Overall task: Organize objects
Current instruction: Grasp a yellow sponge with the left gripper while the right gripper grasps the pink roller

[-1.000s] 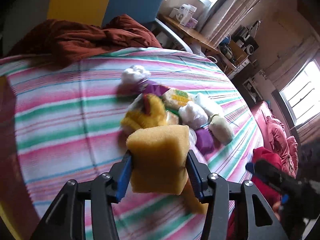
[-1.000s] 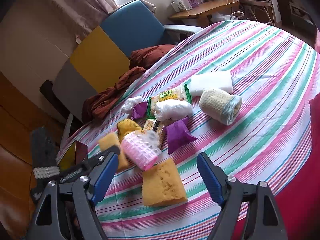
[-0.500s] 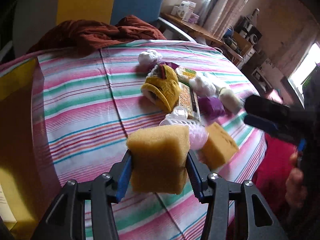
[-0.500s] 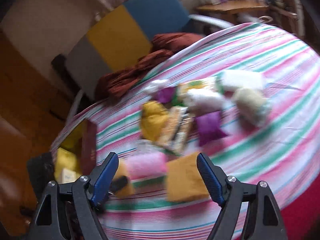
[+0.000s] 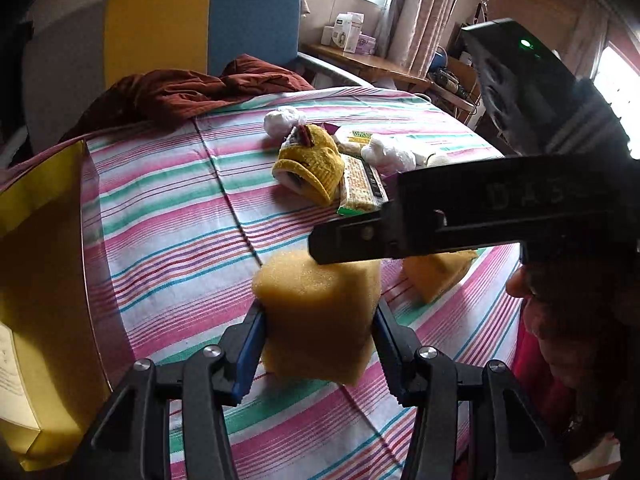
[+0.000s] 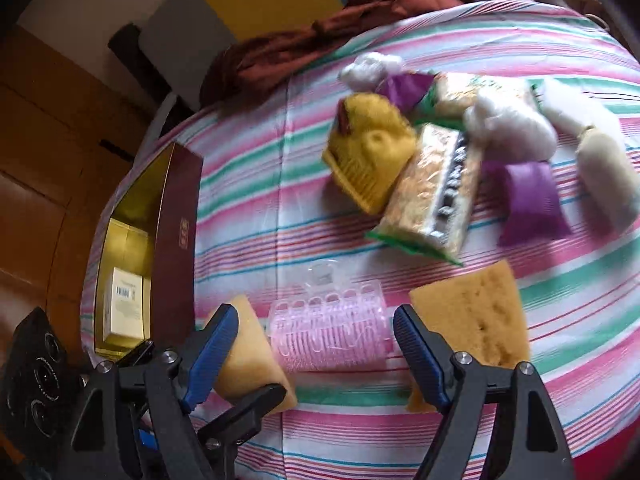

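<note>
Sponge block (image 5: 318, 312) sat clamped between the blue pads of my left gripper (image 5: 318, 340), which tilted down over the striped tablecloth (image 5: 168, 216). My right gripper (image 6: 316, 354) hung with fingers spread wide, gripping nothing, a pink hair roller (image 6: 330, 336) lying between them and a second sponge (image 6: 476, 312) just outside the right finger. Only the right view showed the open maroon box (image 6: 160, 248) beyond the left finger. Behind stood a yellow-and-blue chair (image 5: 200, 28).
</note>
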